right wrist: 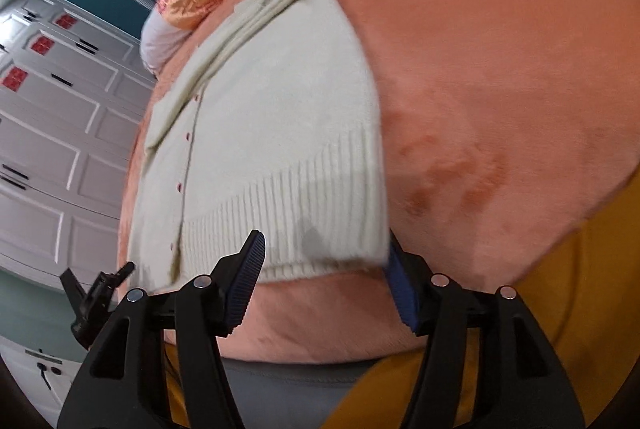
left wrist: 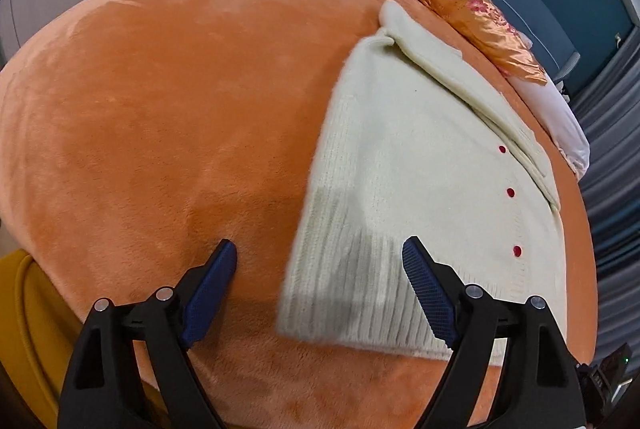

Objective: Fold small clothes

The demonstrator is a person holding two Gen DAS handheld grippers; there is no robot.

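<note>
Lying folded on the orange bed (left wrist: 160, 109), the cream cardigan (left wrist: 400, 149) (red buttons showing) is sitting at one o'clock of the left tongs (left wrist: 320, 257), gaping wide and empty; the right tongs (right wrist: 324, 249) are hovering parted, gripping nothing, over its ribbed hem.

Orange blanket (left wrist: 160, 109) left of the cream cardigan (left wrist: 400, 149) lies bare, open passage; beyond the cardigan, floral pillow (left wrist: 472, 9) blocks the far edge.

orange blanket (left wrist: 160, 109), floral satin pillow (left wrist: 468, 9)
</note>
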